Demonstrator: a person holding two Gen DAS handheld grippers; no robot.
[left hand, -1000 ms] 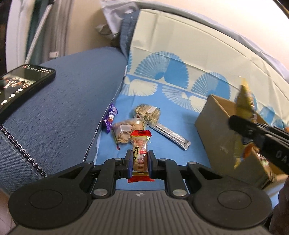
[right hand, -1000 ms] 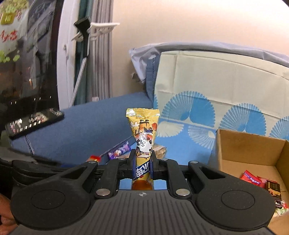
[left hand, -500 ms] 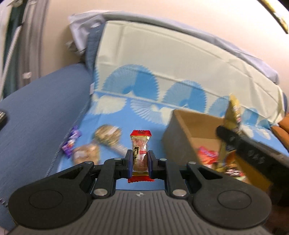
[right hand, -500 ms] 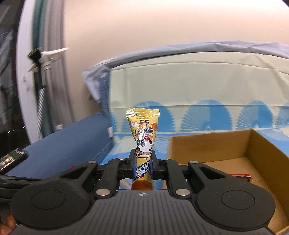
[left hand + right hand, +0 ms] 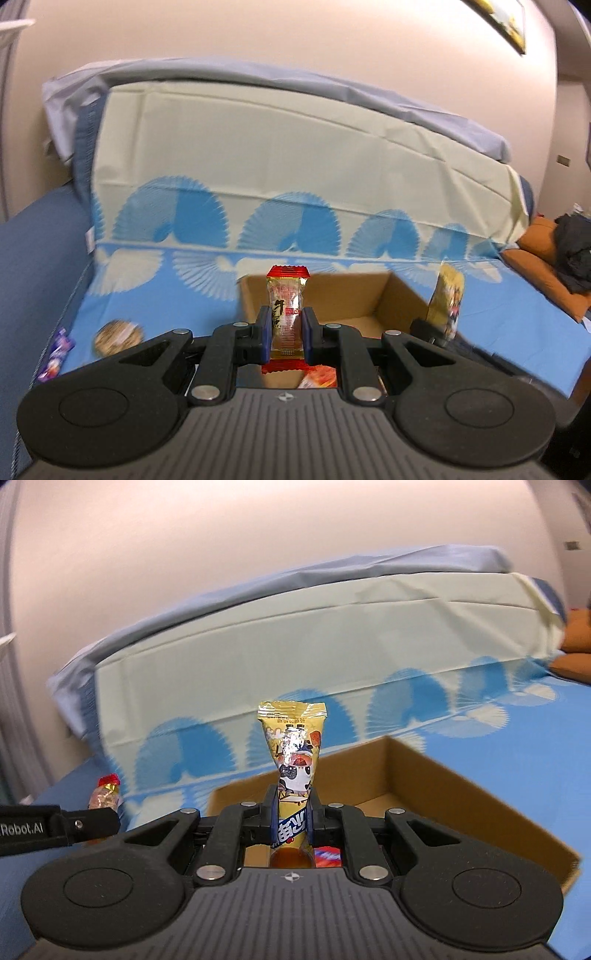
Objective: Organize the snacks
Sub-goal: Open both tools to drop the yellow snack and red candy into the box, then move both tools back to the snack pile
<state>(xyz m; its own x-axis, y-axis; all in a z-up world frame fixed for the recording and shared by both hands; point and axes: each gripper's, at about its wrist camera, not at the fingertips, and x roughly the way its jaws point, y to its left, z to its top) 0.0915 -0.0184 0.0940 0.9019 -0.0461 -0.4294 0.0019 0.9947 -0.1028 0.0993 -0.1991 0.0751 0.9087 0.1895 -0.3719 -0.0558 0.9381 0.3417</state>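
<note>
My left gripper (image 5: pixel 285 334) is shut on a clear snack packet with red ends (image 5: pixel 286 295), held upright over the near side of an open cardboard box (image 5: pixel 402 295). My right gripper (image 5: pixel 292 816) is shut on a yellow cartoon-printed snack packet (image 5: pixel 293 746), also upright above the same cardboard box (image 5: pixel 454 786). The yellow packet (image 5: pixel 447 295) shows at the right in the left wrist view; the red-ended packet (image 5: pixel 105 794) shows at the left in the right wrist view. Red wrappers (image 5: pixel 327 854) lie inside the box.
The box sits on a blue and cream fan-patterned cloth (image 5: pixel 184 266) over a blue sofa. A round nut snack (image 5: pixel 117 335) and a purple wrapper (image 5: pixel 55 354) lie on the cloth at the left. Orange cushions (image 5: pixel 546 266) with dark clothing are at the right.
Both grippers swung right and rose from over the loose snacks to above the box, each still holding its packet. The phone and silver bar have left the views.
</note>
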